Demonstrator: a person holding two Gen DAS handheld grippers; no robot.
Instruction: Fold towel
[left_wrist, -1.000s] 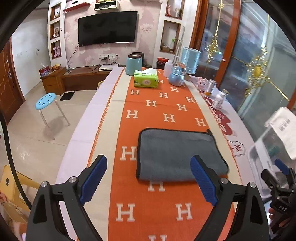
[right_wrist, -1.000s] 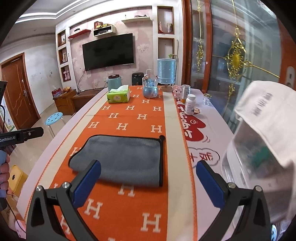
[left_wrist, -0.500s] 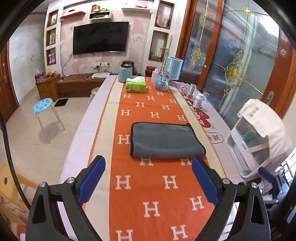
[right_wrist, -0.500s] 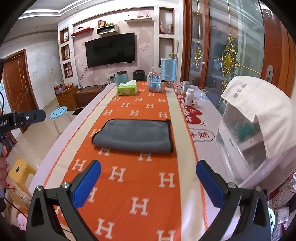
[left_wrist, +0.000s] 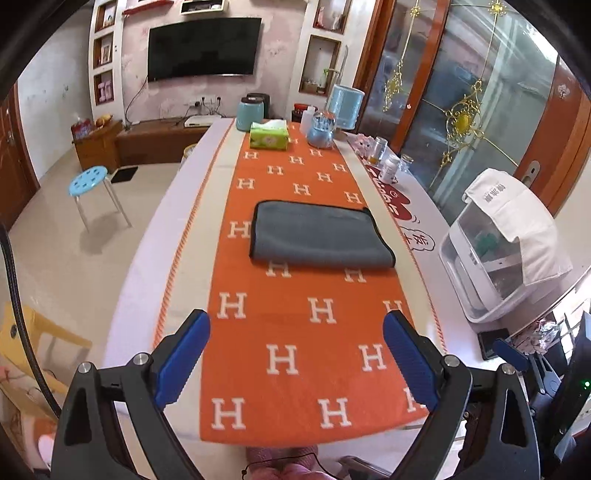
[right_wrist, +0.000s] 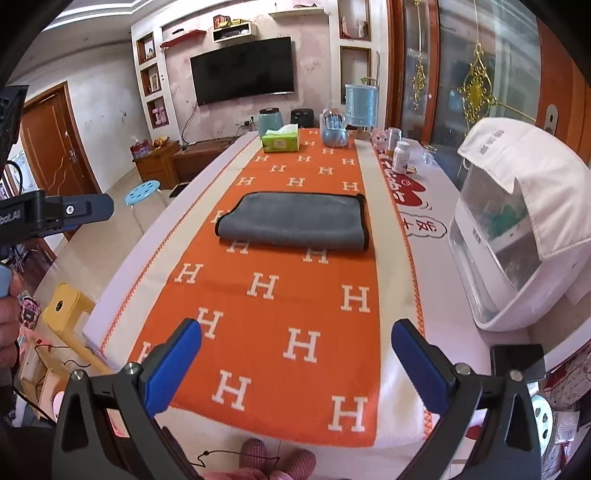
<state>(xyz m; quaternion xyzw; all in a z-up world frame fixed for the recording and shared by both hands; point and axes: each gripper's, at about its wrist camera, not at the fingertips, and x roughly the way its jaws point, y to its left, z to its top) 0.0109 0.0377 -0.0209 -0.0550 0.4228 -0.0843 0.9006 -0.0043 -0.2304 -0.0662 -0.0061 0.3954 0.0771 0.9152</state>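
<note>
A grey towel with a black edge lies folded flat on the orange H-pattern runner in the middle of the long table; it also shows in the right wrist view. My left gripper is open and empty, held high above the near end of the table, well short of the towel. My right gripper is open and empty too, above the near table edge, far from the towel.
A white appliance with a white cloth over it stands on the table's right side. A green tissue box, a blue jar, a teapot and small bottles stand at the far end. A blue stool stands on the floor at left.
Both grippers have pulled back and up from the towel toward the near table end. The towel has stayed folded in place and now looks smaller and farther off.
</note>
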